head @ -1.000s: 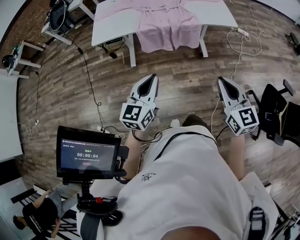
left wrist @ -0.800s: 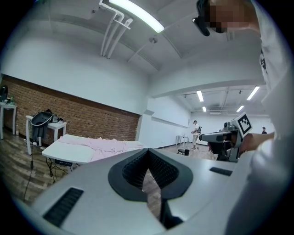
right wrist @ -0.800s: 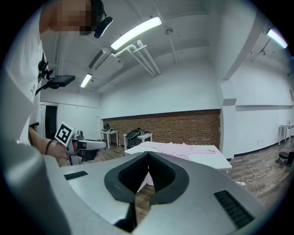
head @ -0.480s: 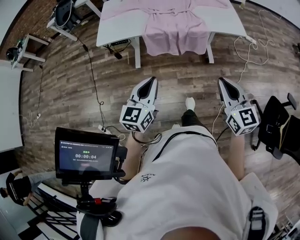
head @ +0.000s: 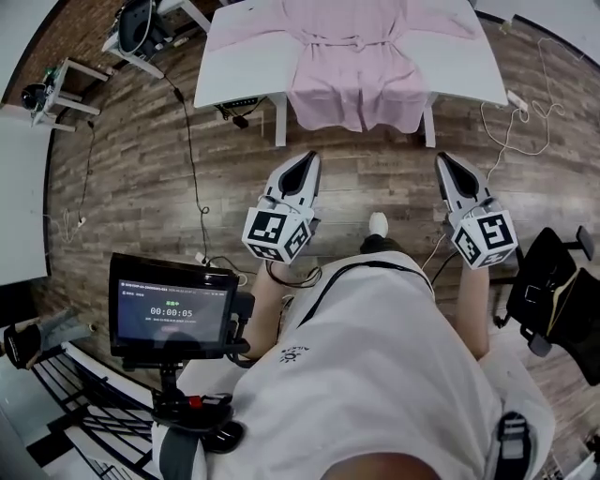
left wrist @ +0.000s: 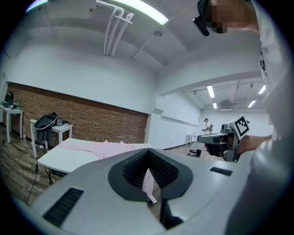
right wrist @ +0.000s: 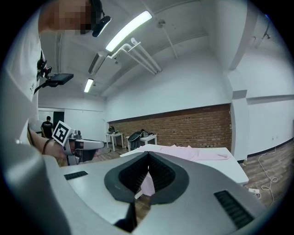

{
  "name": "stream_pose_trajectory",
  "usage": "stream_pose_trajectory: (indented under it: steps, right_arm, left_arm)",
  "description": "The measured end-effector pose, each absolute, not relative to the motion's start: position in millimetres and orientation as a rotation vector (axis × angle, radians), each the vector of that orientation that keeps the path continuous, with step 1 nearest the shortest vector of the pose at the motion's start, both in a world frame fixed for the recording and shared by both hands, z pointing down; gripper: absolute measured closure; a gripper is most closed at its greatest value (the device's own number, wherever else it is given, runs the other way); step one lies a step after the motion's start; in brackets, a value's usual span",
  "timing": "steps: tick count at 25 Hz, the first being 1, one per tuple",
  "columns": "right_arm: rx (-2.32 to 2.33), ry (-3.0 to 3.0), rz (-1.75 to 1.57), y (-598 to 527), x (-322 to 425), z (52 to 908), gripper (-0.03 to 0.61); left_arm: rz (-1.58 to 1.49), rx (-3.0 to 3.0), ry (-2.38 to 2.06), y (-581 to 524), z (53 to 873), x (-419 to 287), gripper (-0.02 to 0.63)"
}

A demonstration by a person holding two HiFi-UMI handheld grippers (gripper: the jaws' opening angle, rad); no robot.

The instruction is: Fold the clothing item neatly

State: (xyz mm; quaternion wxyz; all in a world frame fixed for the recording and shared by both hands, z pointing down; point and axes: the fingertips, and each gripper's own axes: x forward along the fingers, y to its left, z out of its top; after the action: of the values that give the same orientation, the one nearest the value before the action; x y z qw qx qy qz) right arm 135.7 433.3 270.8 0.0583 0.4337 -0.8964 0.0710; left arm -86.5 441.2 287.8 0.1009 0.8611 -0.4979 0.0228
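Note:
A pink robe [head: 354,58] lies spread on a white table [head: 242,66] at the top of the head view, its hem hanging over the near edge. The robe [left wrist: 105,148] shows beyond the jaws in the left gripper view, and the robe [right wrist: 183,151] likewise in the right gripper view. My left gripper [head: 307,161] and right gripper [head: 441,162] are held side by side over the wooden floor, well short of the table. Both are shut with nothing between the jaws.
A screen on a stand [head: 172,311] sits at lower left. A black chair [head: 553,300] stands at the right. Cables [head: 192,178] trail across the floor. Side tables with gear [head: 141,28] stand at upper left. A brick wall [left wrist: 78,114] runs behind the table.
The table and robe have come nearer and more central in the head view as the person walks toward them. Both grippers stay shut and level.

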Motion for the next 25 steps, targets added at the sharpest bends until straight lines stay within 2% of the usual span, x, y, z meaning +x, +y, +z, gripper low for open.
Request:
stream_pose_trajectory:
  steps: [11,25]
  right_arm:
    - [1.191,-2.773,0.215,308.6,170.3,296.0,0.575]
    - [1.176,-2.785,0.217,285.0,189.7,277.4,0.575]
  left_arm:
    - [0.076,2.477,-1.546,337.4,312.7,-46.4,0.611]
    - [0.073,2.440,-1.519,324.1,298.5,-26.8,0.611]
